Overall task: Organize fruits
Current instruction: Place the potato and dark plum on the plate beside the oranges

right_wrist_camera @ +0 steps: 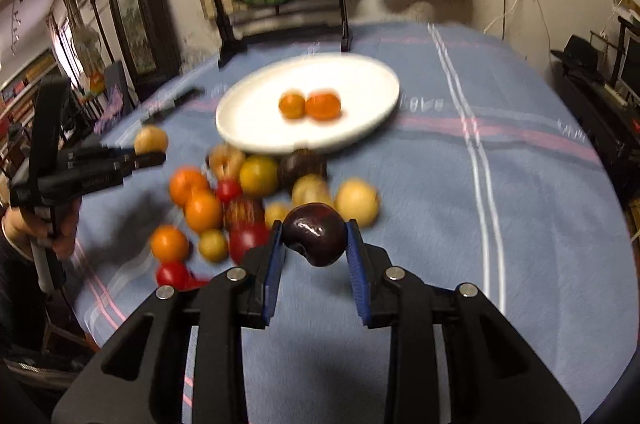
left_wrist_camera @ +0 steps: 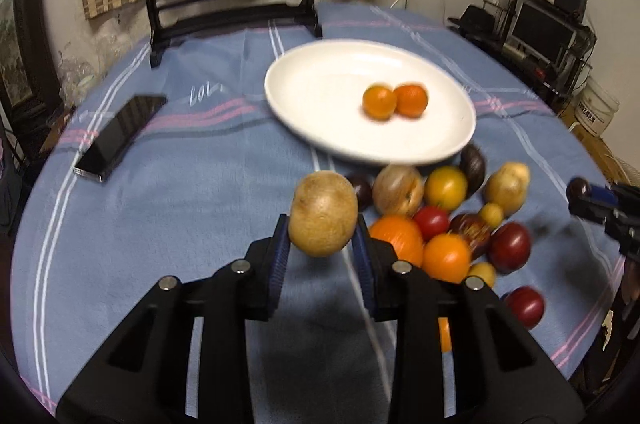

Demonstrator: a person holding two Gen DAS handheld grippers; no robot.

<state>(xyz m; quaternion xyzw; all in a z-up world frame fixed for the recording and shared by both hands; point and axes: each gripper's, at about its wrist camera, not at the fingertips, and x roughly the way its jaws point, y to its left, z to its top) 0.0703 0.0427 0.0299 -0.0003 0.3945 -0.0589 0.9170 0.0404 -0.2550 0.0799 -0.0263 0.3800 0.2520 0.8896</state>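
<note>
The left gripper (left_wrist_camera: 322, 224) has its blue-padded fingers clamped on a round tan-brown fruit (left_wrist_camera: 323, 213), held clear of the blue striped tablecloth (left_wrist_camera: 160, 208) just left of the loose heap of orange, red, yellow and dark fruits (left_wrist_camera: 448, 224). The right gripper (right_wrist_camera: 315, 238) is closed around a glossy dark purple plum (right_wrist_camera: 315, 234), raised at the near right edge of that heap. Beyond the heap, the white oval plate (left_wrist_camera: 320, 84) carries two small oranges (left_wrist_camera: 394, 101) touching side by side, and a black smartphone (left_wrist_camera: 120, 136) lies well to the plate's left.
</note>
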